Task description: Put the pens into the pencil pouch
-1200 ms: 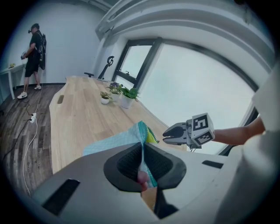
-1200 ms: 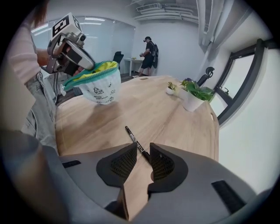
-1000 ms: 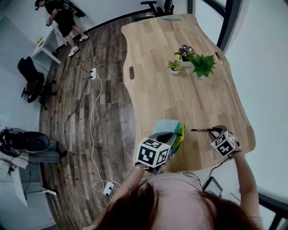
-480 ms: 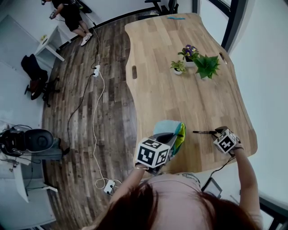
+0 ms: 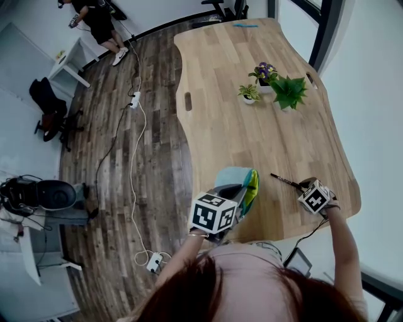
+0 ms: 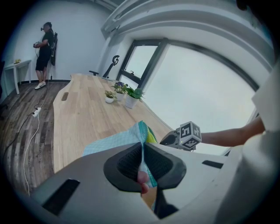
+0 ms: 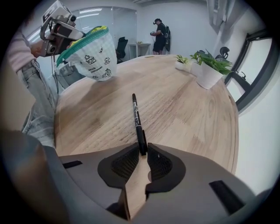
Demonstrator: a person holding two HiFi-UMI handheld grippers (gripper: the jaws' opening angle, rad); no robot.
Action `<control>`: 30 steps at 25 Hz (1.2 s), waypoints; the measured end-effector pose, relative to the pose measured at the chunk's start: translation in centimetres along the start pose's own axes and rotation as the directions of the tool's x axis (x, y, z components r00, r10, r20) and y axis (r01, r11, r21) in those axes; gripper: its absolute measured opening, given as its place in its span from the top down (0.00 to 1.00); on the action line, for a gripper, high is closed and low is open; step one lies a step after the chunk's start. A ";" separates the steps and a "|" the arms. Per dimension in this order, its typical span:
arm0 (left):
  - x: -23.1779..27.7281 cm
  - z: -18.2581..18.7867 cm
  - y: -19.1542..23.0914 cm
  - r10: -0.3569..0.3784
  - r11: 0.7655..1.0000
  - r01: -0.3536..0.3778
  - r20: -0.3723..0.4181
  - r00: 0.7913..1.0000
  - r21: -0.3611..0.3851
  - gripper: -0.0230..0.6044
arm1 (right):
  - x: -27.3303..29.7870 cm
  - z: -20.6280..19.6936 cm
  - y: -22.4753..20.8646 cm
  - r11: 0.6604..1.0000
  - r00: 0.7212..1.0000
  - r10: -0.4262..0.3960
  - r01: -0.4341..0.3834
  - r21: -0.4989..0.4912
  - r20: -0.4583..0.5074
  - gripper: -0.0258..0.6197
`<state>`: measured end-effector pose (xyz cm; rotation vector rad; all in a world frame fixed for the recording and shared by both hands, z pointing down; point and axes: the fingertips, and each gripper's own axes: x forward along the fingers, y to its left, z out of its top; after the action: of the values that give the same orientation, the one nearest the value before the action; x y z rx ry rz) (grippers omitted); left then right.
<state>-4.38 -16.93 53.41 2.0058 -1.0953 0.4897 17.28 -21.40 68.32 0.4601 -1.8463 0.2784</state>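
Note:
A black pen (image 5: pixel 284 181) (image 7: pixel 137 118) lies on the wooden table (image 5: pixel 252 138), slanting away from my right gripper (image 5: pixel 303 186) (image 7: pixel 142 151). That gripper's jaws are closing, and their tips pinch the pen's near end. My left gripper (image 5: pixel 238 195) (image 6: pixel 142 164) is shut on the rim of the light-blue patterned pencil pouch (image 5: pixel 242 182) (image 6: pixel 117 141) (image 7: pixel 93 47). The pouch hangs with its green-edged mouth open, above the table's near-left edge and to the left of the pen.
Three small potted plants (image 5: pixel 288 93) (image 5: pixel 247 93) (image 5: pixel 264 72) stand mid-table on the right. A blue item (image 5: pixel 244 26) lies at the far end. A person (image 5: pixel 94 19) stands far off on the wood floor, where cables and a power strip (image 5: pixel 134 100) run.
The right gripper's jaws have closed onto the pen's end, and the pen has swung from lying level to slanting up-left in the head view. The left gripper and pouch have stayed put.

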 end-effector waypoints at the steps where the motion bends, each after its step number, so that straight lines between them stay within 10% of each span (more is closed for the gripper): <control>1: -0.1 0.0 0.1 0.003 1.000 -0.003 0.002 1.000 -0.001 0.94 | 0.0 0.0 0.3 1.000 1.000 -0.001 0.001 -0.009 -0.002 0.88; 30: -2.0 0.1 2.8 0.046 0.996 -0.040 0.087 0.995 -0.077 0.94 | -12.7 8.8 3.3 0.965 0.936 -0.225 0.252 -0.070 0.270 0.89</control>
<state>-7.82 -16.88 53.38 1.9571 -1.1957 0.3788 11.70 -19.82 53.64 0.6677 -2.0241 -0.0469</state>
